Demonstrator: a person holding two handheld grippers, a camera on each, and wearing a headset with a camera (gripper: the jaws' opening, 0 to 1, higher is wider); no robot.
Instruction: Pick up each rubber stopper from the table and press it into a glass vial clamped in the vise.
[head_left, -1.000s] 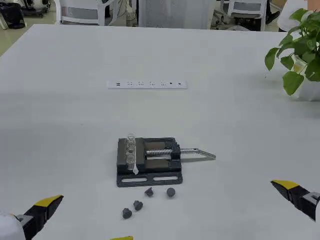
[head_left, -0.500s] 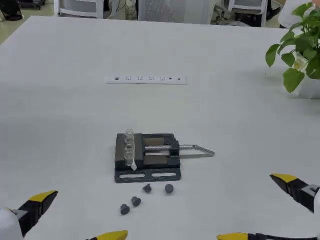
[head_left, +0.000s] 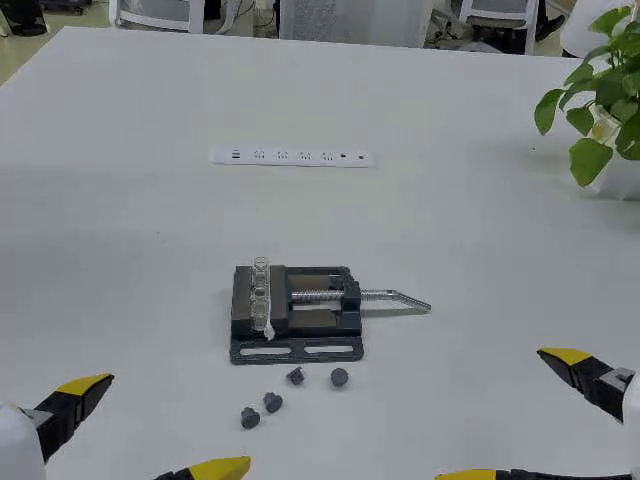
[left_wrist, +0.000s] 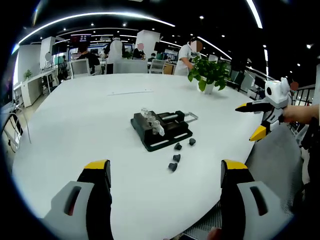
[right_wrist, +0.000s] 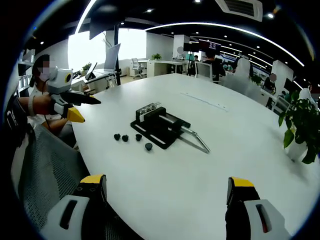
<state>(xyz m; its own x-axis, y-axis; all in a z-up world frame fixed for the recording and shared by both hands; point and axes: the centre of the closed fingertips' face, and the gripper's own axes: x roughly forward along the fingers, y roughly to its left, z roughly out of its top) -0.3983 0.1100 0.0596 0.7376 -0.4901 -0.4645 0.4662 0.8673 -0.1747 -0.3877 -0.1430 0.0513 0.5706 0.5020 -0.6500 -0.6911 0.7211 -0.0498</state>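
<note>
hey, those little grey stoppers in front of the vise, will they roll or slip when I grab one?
Probably light: each stopper is tiny beside the vise. They look round, so a nudge may roll them across the smooth table. Their dull rubber-like surface should grip rather than slip.

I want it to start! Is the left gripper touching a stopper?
Apart. The right gripper view shows bare table between the left gripper and the stoppers.
</note>
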